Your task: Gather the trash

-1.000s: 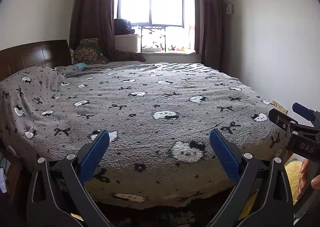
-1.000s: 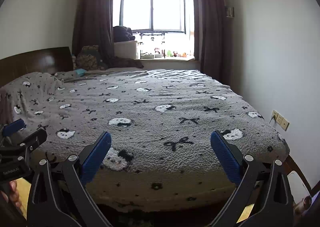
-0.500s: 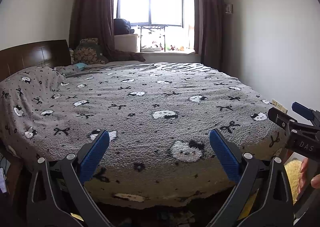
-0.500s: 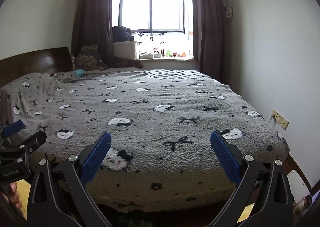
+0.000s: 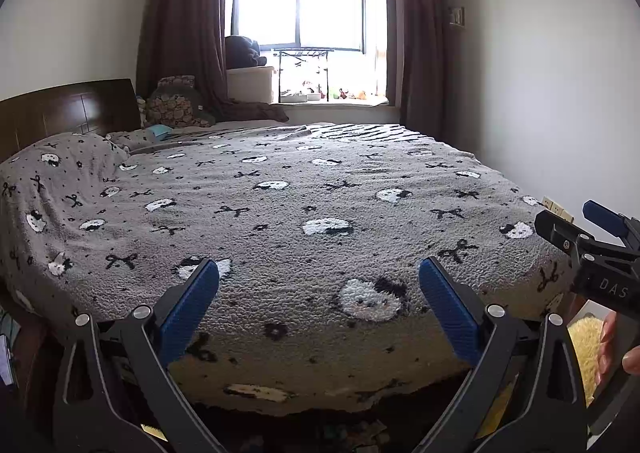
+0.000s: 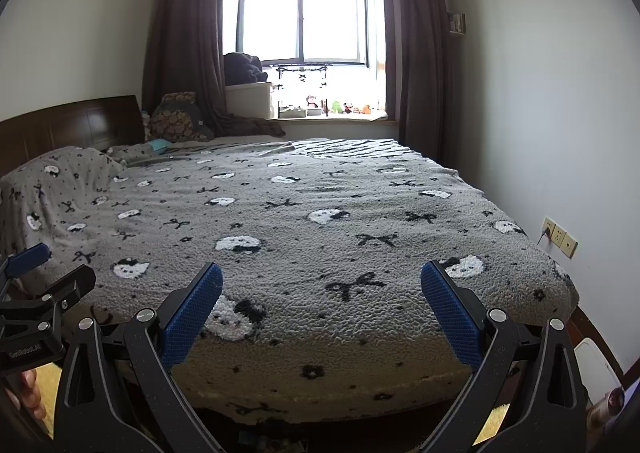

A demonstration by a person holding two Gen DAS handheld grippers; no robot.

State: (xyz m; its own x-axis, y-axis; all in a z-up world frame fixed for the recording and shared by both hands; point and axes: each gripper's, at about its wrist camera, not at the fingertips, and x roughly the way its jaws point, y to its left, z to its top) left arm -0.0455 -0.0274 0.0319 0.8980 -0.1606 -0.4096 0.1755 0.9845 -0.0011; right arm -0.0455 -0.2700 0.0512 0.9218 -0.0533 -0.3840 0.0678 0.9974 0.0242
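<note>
Both claws held wide over the foot of the bed, nothing gripped.

Across the last second almost nothing shifts: both views keep the same framing of the grey patterned blanket, so the search for trash gains no ground. The left claw stands with its blue pads far apart, holding and touching nothing; the right claw is spread just as wide and is equally empty. No trash shows on the bed top. Some small scraps lie in the dark strip of floor under the blanket's edge (too dim to say what they are), and those may be what the task wants.
</note>
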